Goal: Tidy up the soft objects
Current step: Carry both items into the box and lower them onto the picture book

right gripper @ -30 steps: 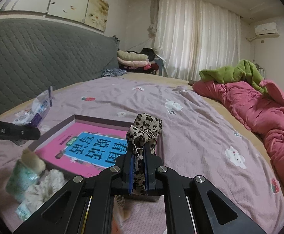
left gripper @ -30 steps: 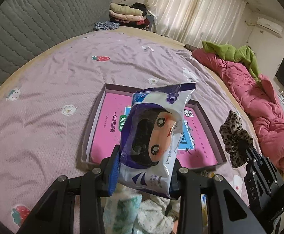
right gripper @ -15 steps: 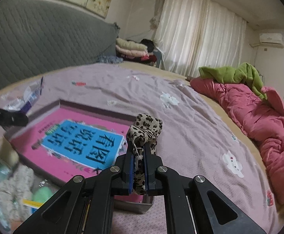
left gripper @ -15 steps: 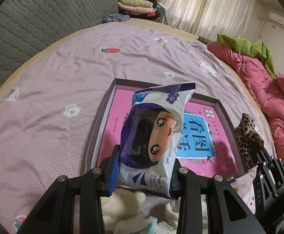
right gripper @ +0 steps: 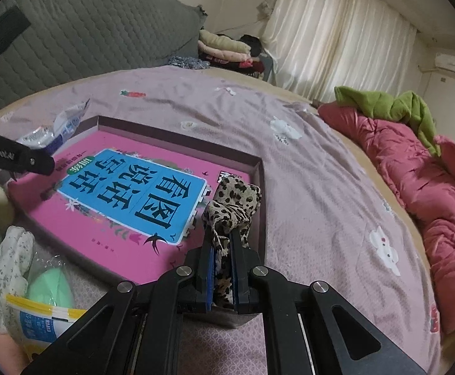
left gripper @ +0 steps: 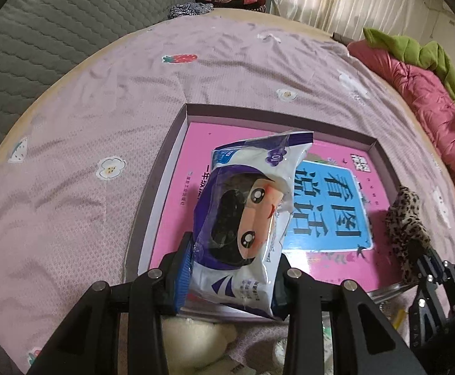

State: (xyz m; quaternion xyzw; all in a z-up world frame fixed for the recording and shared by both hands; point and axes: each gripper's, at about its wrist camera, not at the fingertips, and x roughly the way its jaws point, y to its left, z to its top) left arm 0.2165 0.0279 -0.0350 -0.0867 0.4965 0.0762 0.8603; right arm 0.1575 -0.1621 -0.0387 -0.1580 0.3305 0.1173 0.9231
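One shallow purple cardboard box (left gripper: pixel 165 168), one white-and-purple plastic wipes pack (left gripper: pixel 246 218), one leopard-print fabric scrunchie (right gripper: pixel 230 206), one pink quilt (right gripper: pixel 414 168).

Leopard-print brown-and-black fabric scrunchie (right gripper: pixel 232 206); white-and-purple plastic wipes packet (left gripper: pixel 246 218) with cartoon face; pink-and-blue shallow cardboard box (left gripper: pixel 177 143); lilac bedsheet (left gripper: pixel 71 156) with strawberries.

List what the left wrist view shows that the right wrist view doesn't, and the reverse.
Left wrist only: the cartoon face on the wipes pack clamped in the left gripper.

Right wrist only: an air conditioner on the wall, a green-and-white packet and floral cloth lying near the tray.

Both: the tray holding the pink book, and the leopard scrunchie pinched in the right gripper.
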